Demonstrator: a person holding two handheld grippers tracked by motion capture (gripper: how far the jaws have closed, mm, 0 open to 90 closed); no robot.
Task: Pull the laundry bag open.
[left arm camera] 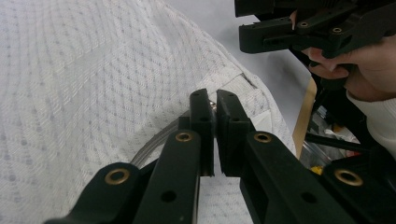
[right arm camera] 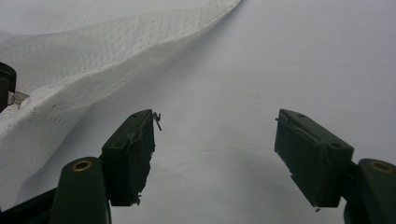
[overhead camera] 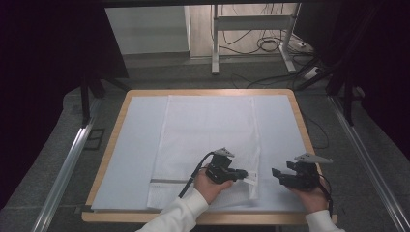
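Left hand-held gripper (overhead camera: 240, 175) seemingly clamped shut; right hand-held gripper (right arm camera: 215, 154) gaping.

White mesh laundry bag (overhead camera: 208, 135), flat, corner lifted

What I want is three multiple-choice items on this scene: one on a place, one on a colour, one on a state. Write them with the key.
1. Where are the right tongs relative to the mesh bag?
A. On top of it
B. To its right, over the bare sheet
C. Beyond its far edge

2. What colour is the mesh bag?
A. White
B. Blue
C. Black

3. How do the left tongs stand?
A. Wide open above the bag
B. Shut on the bag's edge
C. Lying unheld on the table

Key: B, since the high view shows them right of the bag's edge; A, as the netting is white in every view; B, since the left gripper view shows the jaws pressed together at the bag's corner.
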